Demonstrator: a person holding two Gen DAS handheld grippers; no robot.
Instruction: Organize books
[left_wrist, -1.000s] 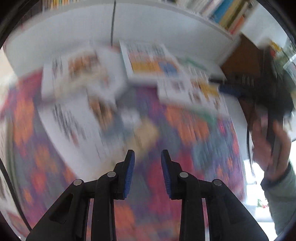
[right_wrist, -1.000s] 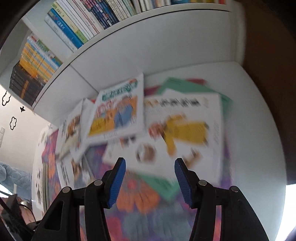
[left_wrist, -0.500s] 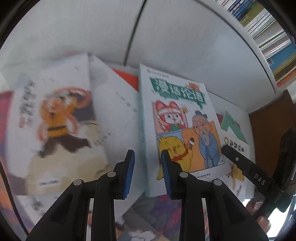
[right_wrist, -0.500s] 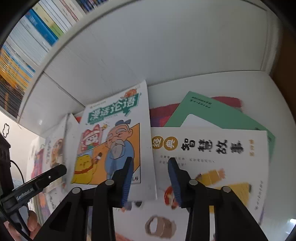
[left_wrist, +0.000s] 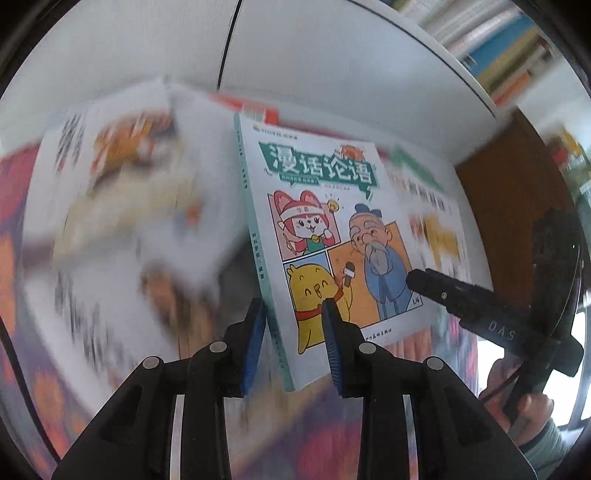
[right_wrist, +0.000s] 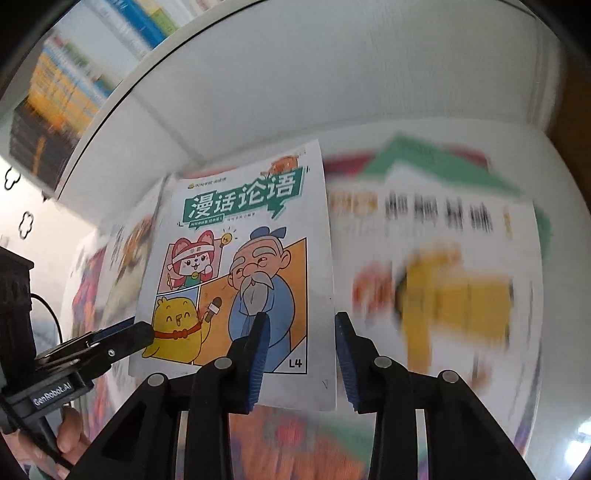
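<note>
A comic book (left_wrist: 325, 229) with a teal title banner and cartoon panels fills the middle of both views, sharp against a smeared background. My left gripper (left_wrist: 293, 343) is shut on its lower spine corner, one finger beside the spine and the other on the cover. My right gripper (right_wrist: 301, 354) grips the lower right edge of the same comic book (right_wrist: 240, 258), with that edge between its blue pads. Each gripper also shows in the other view, the right gripper (left_wrist: 461, 299) at the right and the left gripper (right_wrist: 110, 343) at the left.
Other books lie blurred around it: a white one with a yellow figure (right_wrist: 443, 295), a green one (right_wrist: 424, 162) and a pale one (left_wrist: 122, 192), on a patterned rug (left_wrist: 295, 424). A white shelf board and rows of shelved books (left_wrist: 517, 55) stand behind. A person's hand (left_wrist: 528, 410) holds the right gripper.
Both grippers came down from above the scattered books onto the comic book. The right jaws narrowed around its edge. The book now stays sharp while everything around it blurs.
</note>
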